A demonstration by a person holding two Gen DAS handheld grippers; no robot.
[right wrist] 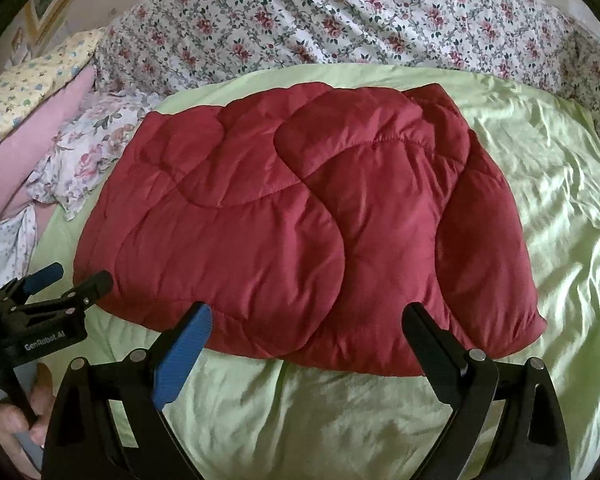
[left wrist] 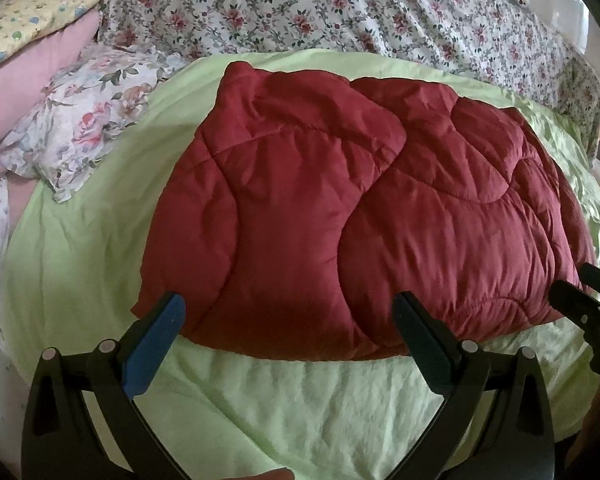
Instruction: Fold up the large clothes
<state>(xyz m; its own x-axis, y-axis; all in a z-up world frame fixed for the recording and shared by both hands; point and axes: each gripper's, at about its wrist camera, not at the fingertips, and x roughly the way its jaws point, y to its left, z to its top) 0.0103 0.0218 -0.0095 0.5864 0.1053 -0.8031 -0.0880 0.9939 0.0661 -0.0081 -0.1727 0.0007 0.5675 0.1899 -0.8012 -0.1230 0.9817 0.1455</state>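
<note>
A dark red quilted comforter (left wrist: 340, 208) lies folded in a thick rectangle on a light green sheet (left wrist: 284, 400); it also shows in the right wrist view (right wrist: 300, 216). My left gripper (left wrist: 288, 312) is open and empty, its fingertips just over the comforter's near edge. My right gripper (right wrist: 308, 320) is open and empty, also at the near edge, further right. The left gripper shows at the left of the right wrist view (right wrist: 72, 280), the right gripper at the right edge of the left wrist view (left wrist: 580, 296).
A floral bedspread (left wrist: 340, 12) covers the far side of the bed. A floral pillow (left wrist: 88, 120), a pink pillow (left wrist: 32, 80) and a yellow patterned pillow (left wrist: 32, 20) lie at the left. Green sheet lies bare to the right (right wrist: 560, 200).
</note>
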